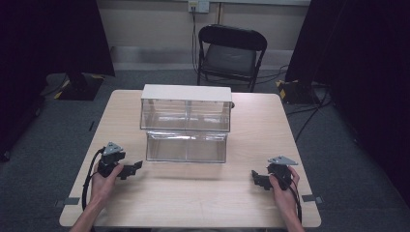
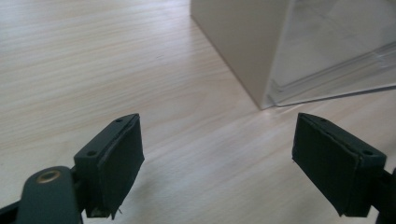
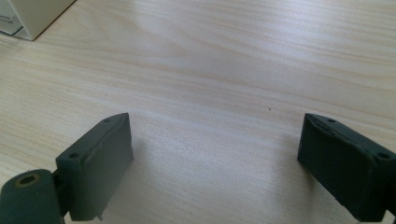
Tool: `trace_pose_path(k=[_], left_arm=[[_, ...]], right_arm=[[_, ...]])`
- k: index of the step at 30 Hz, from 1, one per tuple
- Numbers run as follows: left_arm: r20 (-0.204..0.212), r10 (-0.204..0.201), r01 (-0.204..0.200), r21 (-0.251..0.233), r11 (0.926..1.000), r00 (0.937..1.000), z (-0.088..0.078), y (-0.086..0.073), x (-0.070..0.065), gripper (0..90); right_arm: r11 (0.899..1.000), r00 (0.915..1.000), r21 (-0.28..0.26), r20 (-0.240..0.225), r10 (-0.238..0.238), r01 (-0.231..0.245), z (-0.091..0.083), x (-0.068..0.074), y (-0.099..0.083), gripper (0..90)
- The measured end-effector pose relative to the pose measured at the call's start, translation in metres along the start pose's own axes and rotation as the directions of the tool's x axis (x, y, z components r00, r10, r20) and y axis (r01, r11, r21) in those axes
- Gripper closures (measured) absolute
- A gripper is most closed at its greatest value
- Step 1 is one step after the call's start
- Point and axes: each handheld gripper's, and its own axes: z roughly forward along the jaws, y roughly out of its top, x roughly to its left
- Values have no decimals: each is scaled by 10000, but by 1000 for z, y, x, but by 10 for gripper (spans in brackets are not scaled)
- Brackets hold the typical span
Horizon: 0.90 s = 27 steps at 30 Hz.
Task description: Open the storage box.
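The table (image 1: 193, 193) carries a two-tier clear drawer cabinet (image 1: 186, 123) at its middle, toward twelve o'clock, the lower tier stepping forward. The left gripper (image 1: 131, 169) rests at eight o'clock of it, the right gripper (image 1: 256, 179) at four o'clock, both near but apart from it. Each has its fingers (image 2: 116, 158) spread wide, holding nothing. The likely risk: the light, see-through cabinet sliding or tipping if one gripper pulls a drawer front while the other fails to brace it.
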Motion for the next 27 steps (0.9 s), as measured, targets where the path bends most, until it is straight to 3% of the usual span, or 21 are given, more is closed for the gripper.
trace_pose_path(k=[4, 7, 10, 15, 18, 27], left_arm=[[259, 504, -499, -164, 9986, 9984, -4, 3, -9, 160], [503, 650, -637, -265, 9976, 9966, -3, 5, -16, 160], [840, 677, -645, -403, 9971, 9942, -3, 6, -22, 160], [1045, 839, -787, -526, 9955, 9910, 0, 8, -30, 160], [998, 987, -940, -507, 9943, 9901, 4, 9, -35, 162], [1172, 941, -855, -760, 9934, 9886, 10, 16, -40, 160]], right_arm=[[10000, 10000, -1, 0, -1, 1, 0, 0, 0, 95], [10000, 10000, 0, -1, -2, 2, 0, 0, 0, 95], [10000, 10000, 0, 1, -1, 1, 0, 0, 0, 96], [10000, 10000, 1, -1, 0, 0, 0, 0, 0, 95], [10000, 10000, 0, 0, -2, 2, 0, 0, 0, 95], [10000, 10000, -1, -1, -1, 1, 0, 0, 0, 95]])
